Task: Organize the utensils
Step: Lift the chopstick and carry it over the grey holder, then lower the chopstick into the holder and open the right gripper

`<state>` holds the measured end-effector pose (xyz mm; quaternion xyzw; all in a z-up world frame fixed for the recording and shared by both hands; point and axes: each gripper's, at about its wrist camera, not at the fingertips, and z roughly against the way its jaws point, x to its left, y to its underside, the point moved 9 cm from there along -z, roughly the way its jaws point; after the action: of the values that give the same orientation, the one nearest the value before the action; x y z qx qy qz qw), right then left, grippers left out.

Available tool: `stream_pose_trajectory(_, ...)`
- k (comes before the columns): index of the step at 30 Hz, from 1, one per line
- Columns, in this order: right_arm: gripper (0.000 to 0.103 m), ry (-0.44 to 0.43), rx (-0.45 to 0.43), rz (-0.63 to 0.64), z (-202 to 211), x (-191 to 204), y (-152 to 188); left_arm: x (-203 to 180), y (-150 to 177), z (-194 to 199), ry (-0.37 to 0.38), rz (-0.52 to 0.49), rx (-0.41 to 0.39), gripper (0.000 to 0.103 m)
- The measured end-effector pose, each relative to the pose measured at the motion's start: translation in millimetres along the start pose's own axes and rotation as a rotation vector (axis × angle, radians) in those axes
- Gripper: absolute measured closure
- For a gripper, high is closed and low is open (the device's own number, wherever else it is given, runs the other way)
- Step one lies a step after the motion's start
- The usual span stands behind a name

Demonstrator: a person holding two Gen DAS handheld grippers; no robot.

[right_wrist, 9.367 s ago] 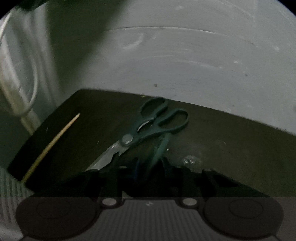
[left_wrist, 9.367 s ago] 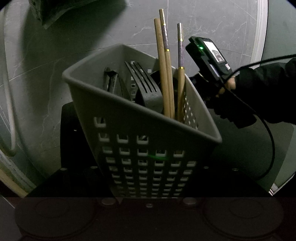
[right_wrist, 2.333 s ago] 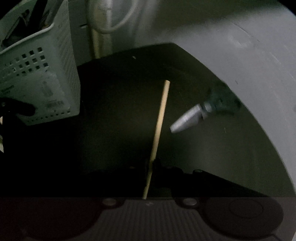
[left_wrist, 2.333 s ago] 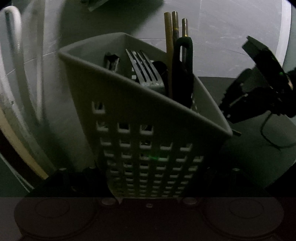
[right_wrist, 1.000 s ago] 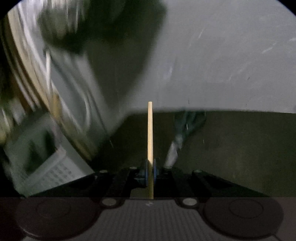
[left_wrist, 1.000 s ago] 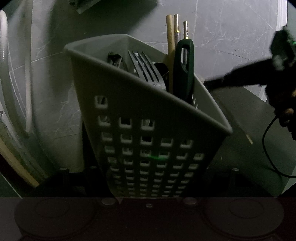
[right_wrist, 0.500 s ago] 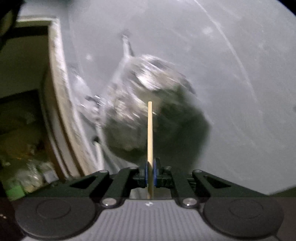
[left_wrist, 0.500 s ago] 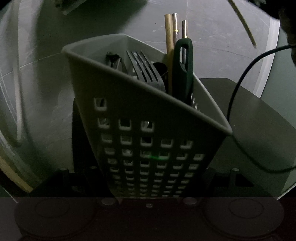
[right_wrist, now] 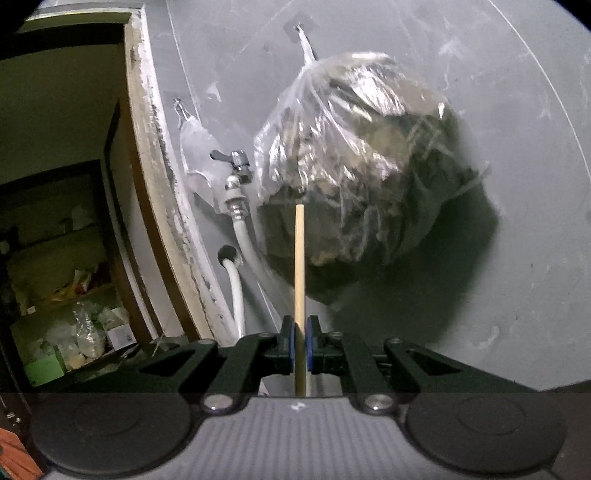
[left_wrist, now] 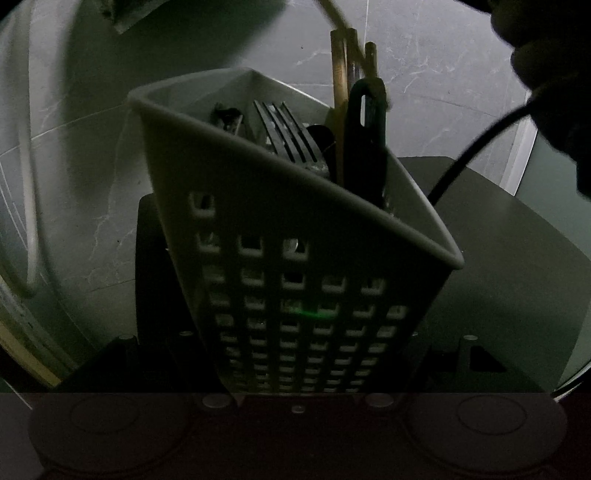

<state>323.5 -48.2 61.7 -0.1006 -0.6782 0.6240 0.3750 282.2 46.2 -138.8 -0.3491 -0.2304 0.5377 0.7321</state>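
My left gripper (left_wrist: 295, 369) is shut on a white perforated utensil basket (left_wrist: 295, 258), tilted above the dark table (left_wrist: 517, 277). In the basket stand a dark fork (left_wrist: 291, 140), several chopsticks (left_wrist: 338, 92) and green-handled scissors (left_wrist: 365, 140). My right gripper (right_wrist: 300, 345) is shut on a single wooden chopstick (right_wrist: 300, 277), which stands upright between the blue pads. In the left wrist view that chopstick (left_wrist: 334, 16) slants in, blurred, from the top edge down to the chopsticks in the basket. The person's dark-sleeved hand (left_wrist: 546, 55) is at the top right.
A full plastic bag (right_wrist: 354, 166) hangs on the grey wall ahead of the right gripper. Beside it are a tap (right_wrist: 232, 162) and white hoses (right_wrist: 236, 288). A cluttered doorway (right_wrist: 74, 295) lies at left. A black cable (left_wrist: 476, 147) crosses right of the basket.
The right gripper has risen with the chopstick, swinging from the table to face the wall. The chopstick now hangs over the basket's top. The basket has stayed put.
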Motion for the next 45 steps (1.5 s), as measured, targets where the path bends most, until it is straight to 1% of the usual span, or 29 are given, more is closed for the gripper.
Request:
stream_pose_trajectory(5,0.096,0.070,0.022,-0.003,-3.3,-9.7,21.5,0.4,-0.5,-1.8,0.005,0.002,-0.002,0.027)
stream_pose_trajectory(8,0.096,0.090,0.020,0.007,-6.9,-11.8,30.0,0.1,-0.6,-1.6,0.004,0.002,-0.002,0.027)
stream_pose_trajectory(12,0.096,0.096,0.006,0.052,-5.1,-8.2,41.0,0.3,-0.8,-2.2,0.003,0.003,-0.002,0.027)
stream_pose_trajectory(15,0.096,0.091,-0.006,0.111,0.2,-1.8,48.2,0.8,-0.8,-2.3,0.004,0.002,-0.003,0.027)
stream_pose_trajectory(18,0.096,0.076,0.021,0.140,1.2,2.4,57.2,1.1,-1.0,-2.4,0.004,0.004,-0.004,0.027)
stream_pose_trajectory(23,0.096,0.072,0.044,0.114,0.6,-0.3,61.7,0.9,-1.0,-2.3,0.004,0.003,-0.003,0.027)
stream_pose_trajectory(26,0.096,0.063,0.027,0.070,0.4,-3.7,55.7,0.8,-1.0,-2.2,0.003,0.003,-0.002,0.027)
stream_pose_trajectory(29,0.096,0.061,-0.008,0.034,0.0,-5.8,47.5,-0.4,-0.8,-0.7,0.003,-0.002,0.000,0.027)
stream_pose_trajectory(33,0.096,0.065,-0.013,0.000,-0.9,-8.2,53.2,-0.7,-0.3,-0.6,-0.001,-0.004,0.007,0.027)
stream_pose_trajectory(39,0.096,0.061,0.010,0.001,0.0,-7.7,66.9,-2.5,-0.1,-2.9,-0.003,0.002,0.015,0.027)
stream_pose_trajectory(45,0.096,0.074,0.027,0.011,5.7,-12.3,73.2,-2.1,0.9,-4.3,0.000,-0.002,0.016,0.026)
